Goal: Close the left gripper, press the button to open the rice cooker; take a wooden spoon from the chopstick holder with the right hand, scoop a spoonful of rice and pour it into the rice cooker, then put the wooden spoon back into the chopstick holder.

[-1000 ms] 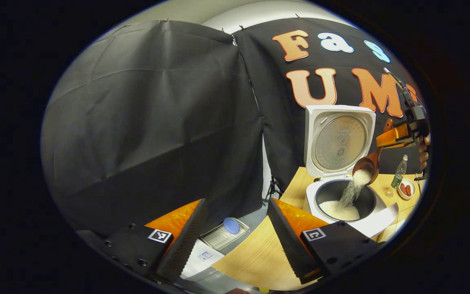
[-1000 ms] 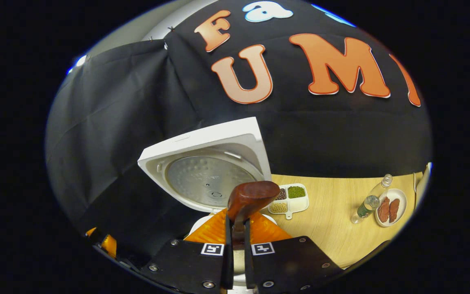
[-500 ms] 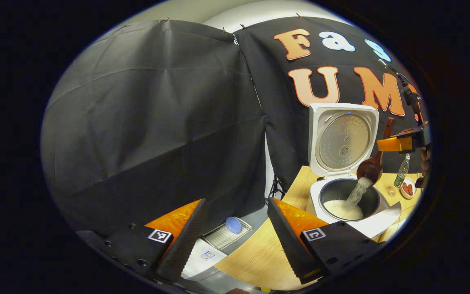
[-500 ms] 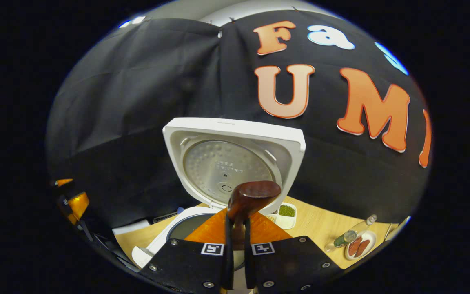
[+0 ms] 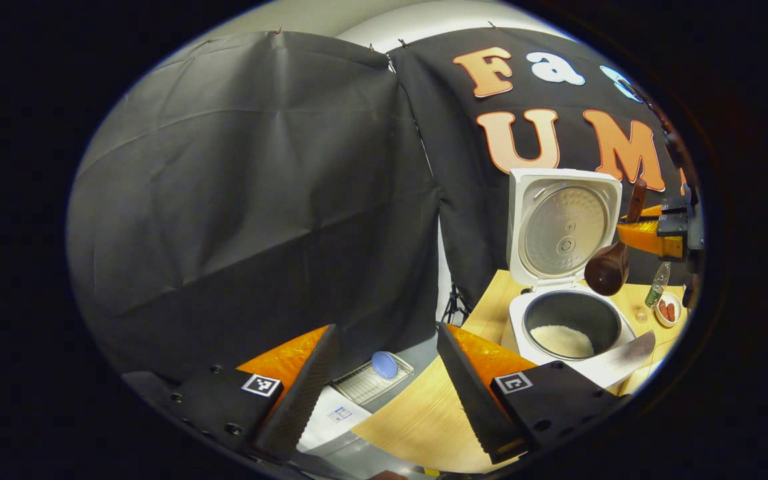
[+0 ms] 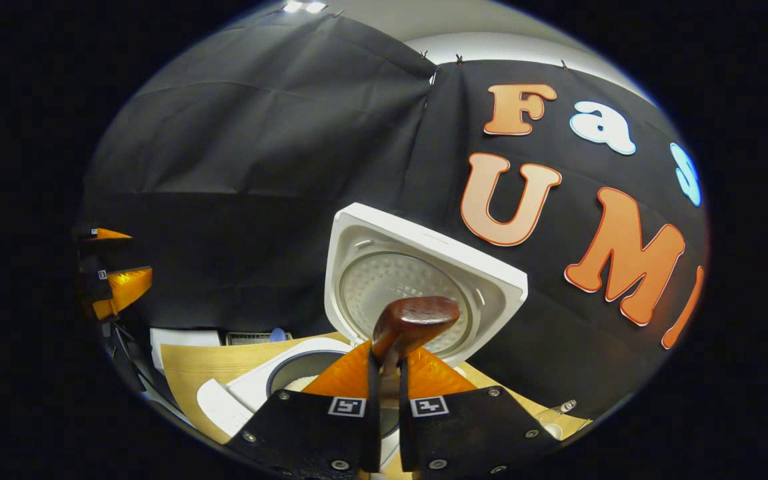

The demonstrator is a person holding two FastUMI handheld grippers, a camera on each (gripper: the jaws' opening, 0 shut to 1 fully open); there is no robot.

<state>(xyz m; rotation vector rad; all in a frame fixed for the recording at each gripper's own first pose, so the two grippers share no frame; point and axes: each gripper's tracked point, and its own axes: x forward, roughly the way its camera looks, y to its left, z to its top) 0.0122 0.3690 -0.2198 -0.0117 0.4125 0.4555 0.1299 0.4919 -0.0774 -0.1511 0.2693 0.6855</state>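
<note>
Since one second ago, the falling stream of rice has stopped and the wooden spoon [image 5: 607, 270] has been raised, its bowl now hanging above the right rim of the rice cooker [image 5: 574, 327] with nothing seen falling from it. A white mound of rice [image 5: 561, 341] is seen lying in the dark inner pot. The lid [image 5: 563, 223] is stood upright at the far side, so the button press is judged complete; scooping and pouring are judged complete as well.

In the right gripper view, the right gripper [image 6: 384, 373] is seen clamped on the spoon's handle, both fingers pressed against it, with the spoon's bowl [image 6: 417, 319] projecting forward in front of the lid. In the left gripper view, the left gripper [image 5: 384, 383] is seen spread wide and empty, held near and to the left of the cooker over the edge of the wooden table [image 5: 417, 420].

Remaining: return of the spoon to the chopstick holder. The holder's place cannot be told from these frames.
</note>
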